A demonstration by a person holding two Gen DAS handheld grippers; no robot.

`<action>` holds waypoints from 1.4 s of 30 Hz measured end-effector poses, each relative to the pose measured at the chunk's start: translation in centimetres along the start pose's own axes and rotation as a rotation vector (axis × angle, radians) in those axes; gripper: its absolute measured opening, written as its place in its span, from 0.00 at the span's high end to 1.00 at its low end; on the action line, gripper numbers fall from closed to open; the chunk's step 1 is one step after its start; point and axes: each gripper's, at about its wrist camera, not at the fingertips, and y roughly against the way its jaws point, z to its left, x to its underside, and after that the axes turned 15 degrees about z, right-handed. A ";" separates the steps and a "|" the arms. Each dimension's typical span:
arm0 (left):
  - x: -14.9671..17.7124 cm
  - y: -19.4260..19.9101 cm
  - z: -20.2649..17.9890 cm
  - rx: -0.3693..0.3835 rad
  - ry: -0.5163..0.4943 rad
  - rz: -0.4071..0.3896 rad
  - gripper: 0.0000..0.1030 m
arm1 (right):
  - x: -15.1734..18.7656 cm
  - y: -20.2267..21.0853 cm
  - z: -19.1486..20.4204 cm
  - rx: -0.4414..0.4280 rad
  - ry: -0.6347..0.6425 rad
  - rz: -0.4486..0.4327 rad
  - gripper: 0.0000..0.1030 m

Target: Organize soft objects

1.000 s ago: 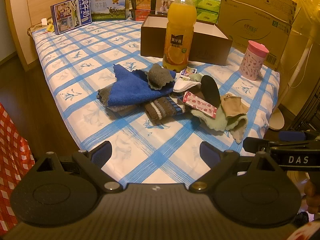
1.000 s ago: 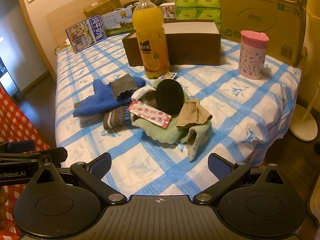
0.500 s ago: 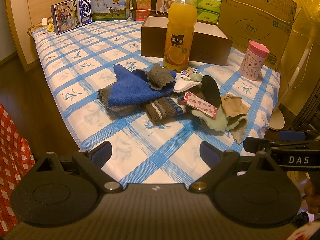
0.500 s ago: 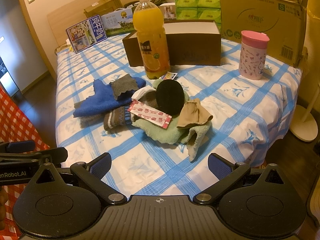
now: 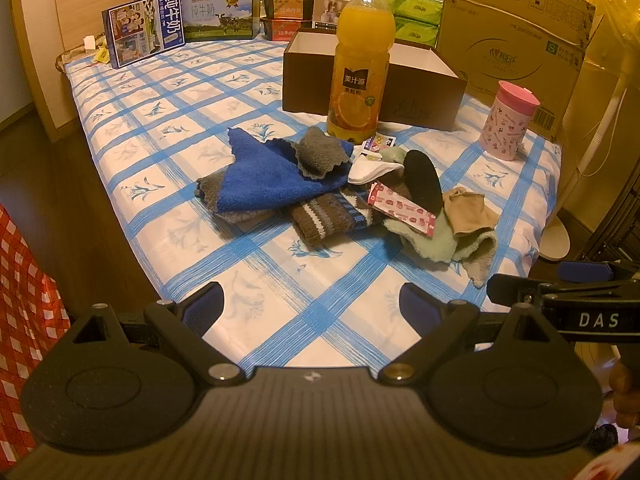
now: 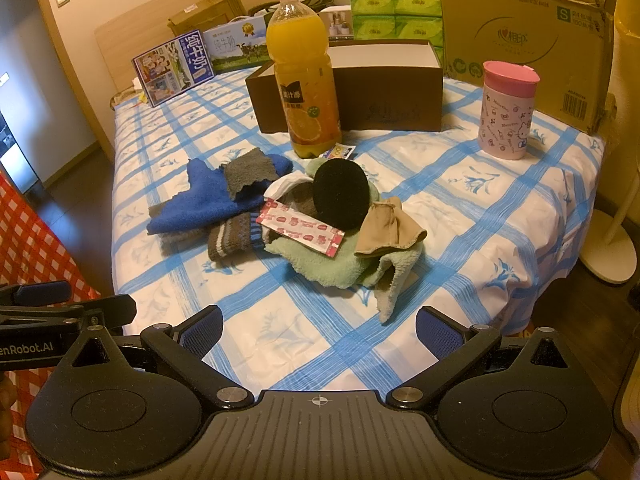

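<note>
Two claws spread wide and empty, left claw [image 5: 311,306] and right claw [image 6: 319,326] above the bed's near edge, touching nothing, sock-and-cloth heap [image 5: 332,192] mid-bed before the juice bottle [image 5: 360,60].

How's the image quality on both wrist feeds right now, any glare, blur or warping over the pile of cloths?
Left wrist view: warm yellow cast, dim room, strong fisheye bend at the edges; the blue towel reads sharp, no glare. Right wrist view: same amber tint and curvature, dark corners; the black pad shows little surface detail; the pink cup is crisp.
</note>
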 end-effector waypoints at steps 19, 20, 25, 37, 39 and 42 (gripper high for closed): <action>-0.1 -0.3 0.2 -0.006 0.000 0.002 0.09 | -0.8 0.5 0.8 -0.007 0.006 -0.013 0.01; -0.1 -0.4 0.3 -0.004 0.001 0.003 0.09 | -0.7 0.4 0.4 -0.008 0.007 -0.015 0.01; -0.5 -1.1 0.6 -0.006 0.001 0.005 0.09 | -0.5 -0.8 -0.3 -0.038 0.032 -0.060 0.01; -2.4 -3.5 1.2 0.002 -0.005 0.005 0.13 | -2.5 -2.5 -0.9 -0.092 0.095 -0.162 0.20; -2.8 -3.9 1.3 0.006 -0.012 0.002 0.14 | -2.8 -3.1 -0.8 -0.087 0.122 -0.171 0.25; -3.2 -4.6 1.2 0.015 -0.028 -0.004 0.15 | -3.4 -4.2 -0.6 -0.089 0.161 -0.168 0.34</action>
